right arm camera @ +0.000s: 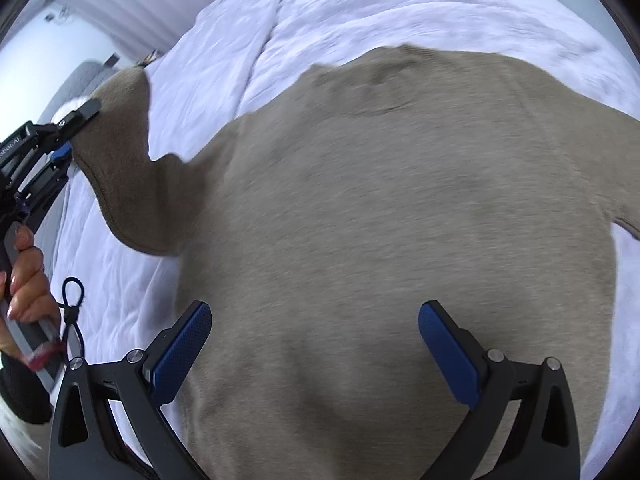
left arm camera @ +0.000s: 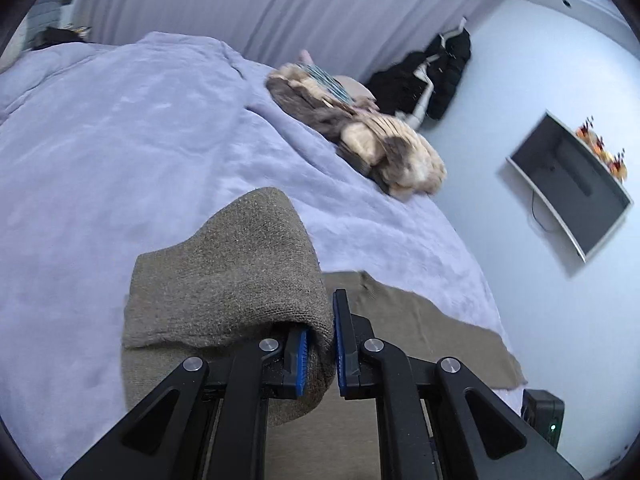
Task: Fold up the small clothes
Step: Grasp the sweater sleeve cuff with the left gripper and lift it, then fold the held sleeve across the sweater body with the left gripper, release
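Taupe knit sweater [right arm camera: 400,240] lay spread on a lilac blanket [left arm camera: 120,140] covering the bed. The left gripper [left arm camera: 320,356] had its jaws clamped on a lifted sleeve [left arm camera: 232,264]. The right gripper [right arm camera: 316,344] hovered over the body, jaws wide and empty. A furry brown-and-cream throw [left arm camera: 360,132] sat well beyond, near the bed's far edge.

Bedroom with a lavender-covered bed

A pale blanket [left arm camera: 120,140] covers the bed; grey curtains [left arm camera: 240,4] hang behind it, and a television [left arm camera: 568,184] is mounted on the white wall [left arm camera: 520,80], dark clothes [left arm camera: 432,76] heaped nearby.
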A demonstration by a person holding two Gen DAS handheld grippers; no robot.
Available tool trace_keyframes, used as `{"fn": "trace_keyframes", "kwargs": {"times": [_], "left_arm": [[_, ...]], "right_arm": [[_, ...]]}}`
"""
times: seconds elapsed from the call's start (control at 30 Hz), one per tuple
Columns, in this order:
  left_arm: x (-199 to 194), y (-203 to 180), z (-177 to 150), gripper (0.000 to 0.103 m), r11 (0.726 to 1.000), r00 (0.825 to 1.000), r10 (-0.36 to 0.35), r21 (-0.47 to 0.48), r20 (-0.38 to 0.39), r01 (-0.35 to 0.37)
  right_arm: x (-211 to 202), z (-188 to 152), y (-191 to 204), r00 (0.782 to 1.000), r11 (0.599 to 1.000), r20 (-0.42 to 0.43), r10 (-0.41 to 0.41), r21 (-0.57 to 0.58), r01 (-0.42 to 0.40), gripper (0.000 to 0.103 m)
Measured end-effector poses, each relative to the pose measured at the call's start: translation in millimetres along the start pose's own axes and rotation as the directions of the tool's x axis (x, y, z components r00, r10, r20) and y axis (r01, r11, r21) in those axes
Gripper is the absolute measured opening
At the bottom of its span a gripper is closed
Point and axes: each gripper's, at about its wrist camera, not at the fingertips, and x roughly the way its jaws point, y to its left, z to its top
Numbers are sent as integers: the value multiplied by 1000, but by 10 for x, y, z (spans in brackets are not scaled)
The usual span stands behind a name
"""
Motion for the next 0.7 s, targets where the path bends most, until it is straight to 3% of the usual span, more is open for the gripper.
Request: {"fn": "trace_keyframes", "kwargs": {"times": [0.07,0.2,0.27,0.3,0.33,0.47,0.57,0.63,0.67,0.7], "left_arm": [[396,-264,-109,12,1000,996,-7,30,-84,10],[1094,-497,-462,13,990,963,111,108,-247,-86],[1246,-463,-678,36,985,941,155,122,-300,-123],[1262,-453,-787,60,983,937,167,122,-308,-135],[1231,-450,-848,69,980,937,186,123,-296,-156],[914,-431,-810,69,978,945,182,147,-273,-146],[514,-275,-608,69,971,958,210,154,-193,-182],[352,-28,-442,70,956,948,281,132,-150,-263],[299,153,-376,74,947,937,317,107,-146,-303],[272,353,-328,86,934,922,357,77,-153,-349]], "right_arm": [[-59,17,-282,999,998,17,-27,53,27,103],[-130,-41,-838,997,986,-4,-72,148,72,103],[-152,-79,-1048,996,978,-21,-91,187,93,103],[-142,-88,-1130,994,974,-33,-101,201,105,103],[-135,-93,-1197,993,971,-43,-110,210,116,103],[-101,-28,-1203,990,972,-52,-134,186,142,103],[-75,136,-974,991,987,-17,-134,83,135,103],[-67,264,-661,988,988,23,-150,-41,151,103],[-51,329,-506,987,982,44,-156,-103,160,103],[-1,413,-289,984,966,75,-165,-188,176,103]]}}
